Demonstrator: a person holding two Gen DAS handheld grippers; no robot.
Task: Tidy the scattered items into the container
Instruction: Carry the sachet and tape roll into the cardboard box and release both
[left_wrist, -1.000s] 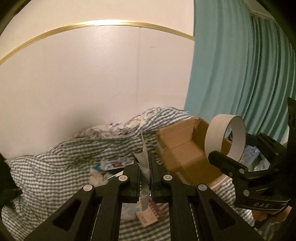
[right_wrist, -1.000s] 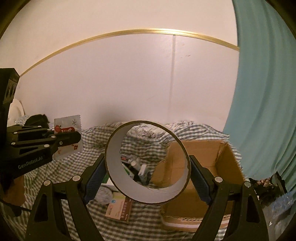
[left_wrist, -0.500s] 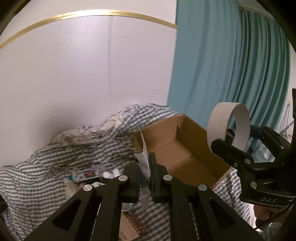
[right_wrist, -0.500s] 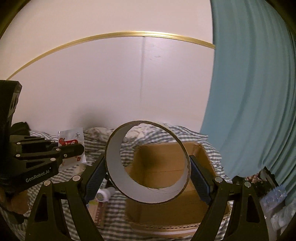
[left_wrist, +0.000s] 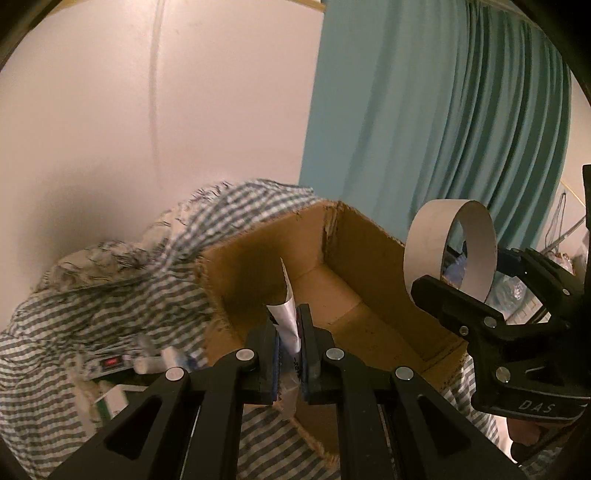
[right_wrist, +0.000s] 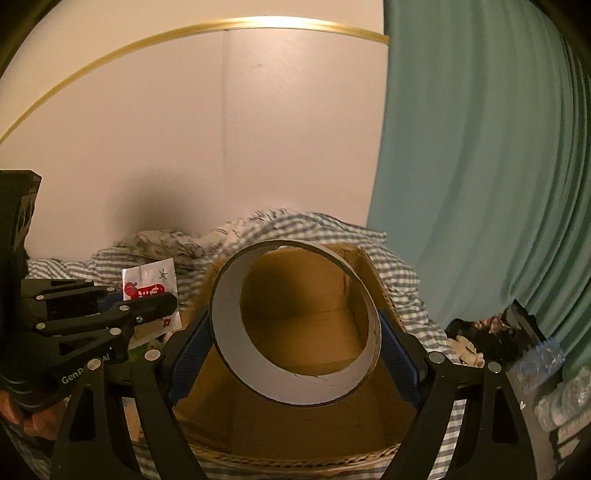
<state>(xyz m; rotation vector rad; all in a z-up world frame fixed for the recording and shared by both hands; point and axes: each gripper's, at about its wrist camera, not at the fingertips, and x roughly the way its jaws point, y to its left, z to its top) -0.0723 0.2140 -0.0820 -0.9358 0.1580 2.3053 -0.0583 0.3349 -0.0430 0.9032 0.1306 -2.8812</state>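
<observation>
Gripping a thin, floppy sachet (left_wrist: 286, 317) by its lower edge, the left gripper (left_wrist: 289, 354) has its fingers shut on it. The right gripper (right_wrist: 295, 332) spans a light, stiff cardboard ring (right_wrist: 291, 325) across its outer wall. Beyond, the open cardboard box (left_wrist: 369, 258) on the checked bedcover (left_wrist: 110, 295) offers ample room inside its frayed rim.

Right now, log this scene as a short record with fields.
container: open cardboard box, nothing seen inside it
left tongs: shut on a small white sachet, in front of the box
right tongs: clamped on a cardboard ring, above the box opening
still scattered: small packets and tubes on the checked bedsheet, left of the box
backdrop: teal curtain
</observation>
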